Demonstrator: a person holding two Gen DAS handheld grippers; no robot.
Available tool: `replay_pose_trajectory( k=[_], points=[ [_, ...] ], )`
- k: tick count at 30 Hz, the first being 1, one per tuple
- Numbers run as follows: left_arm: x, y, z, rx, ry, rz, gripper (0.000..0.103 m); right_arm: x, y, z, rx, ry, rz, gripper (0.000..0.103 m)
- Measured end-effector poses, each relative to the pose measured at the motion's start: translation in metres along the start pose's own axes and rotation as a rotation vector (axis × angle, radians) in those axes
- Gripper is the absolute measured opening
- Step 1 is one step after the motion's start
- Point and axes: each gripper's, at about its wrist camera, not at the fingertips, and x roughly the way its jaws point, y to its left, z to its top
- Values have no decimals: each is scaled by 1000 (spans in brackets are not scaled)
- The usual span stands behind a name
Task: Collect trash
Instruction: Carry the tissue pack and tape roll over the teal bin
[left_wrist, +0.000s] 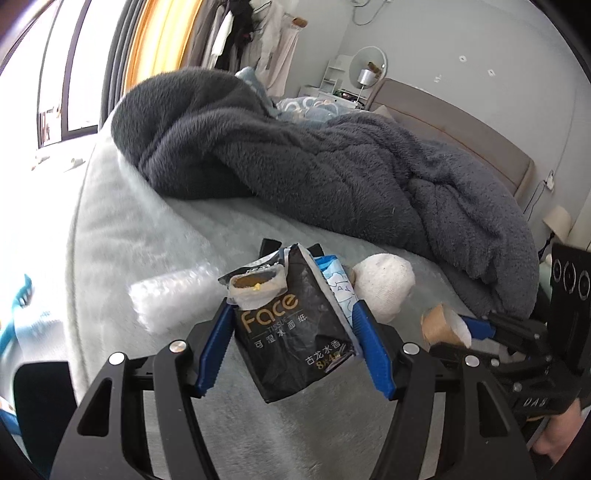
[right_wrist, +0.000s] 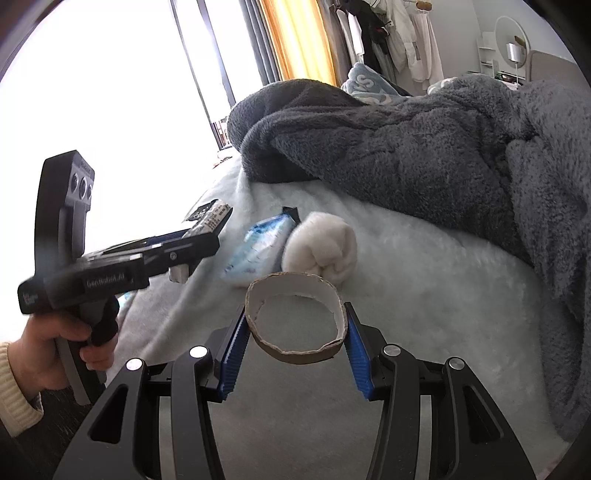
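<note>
Blanket (left_wrist: 314, 155) heaped on bed (left_wrist: 122, 221)

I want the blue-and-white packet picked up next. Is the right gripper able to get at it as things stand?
Probably not yet: the right gripper is shut on the cardboard ring, so its jaws are full. The blue-and-white packet itself lies uncovered on the bed just ahead, beside the white sock roll.

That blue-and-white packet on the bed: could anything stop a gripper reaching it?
Nothing covers the blue-and-white packet, but the rolled white sock touches one side, and both grippers are already full: black tissue pack, cardboard ring.
</note>
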Motion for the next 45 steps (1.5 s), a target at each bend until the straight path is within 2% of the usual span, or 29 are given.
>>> replay_pose_trajectory(
  k=[6, 13, 23, 30, 45],
  points=[
    [-15, 8, 3, 25, -34, 25, 67, 1, 17, 12, -5, -19, 15, 50],
    [-41, 29, 5, 8, -87, 48, 67, 7, 36, 23, -5, -28, 33, 50],
    [-69, 63, 3, -24, -114, 108, 67, 18, 75, 43, -28, -50, 73, 50],
    [-80, 89, -2, -48, -87, 169, 67, 28, 103, 54, -49, -51, 100, 50],
    [-95, 155, -28, -129, 21, 309, 67, 58, 162, 71, -91, -39, 167, 50]
  ],
)
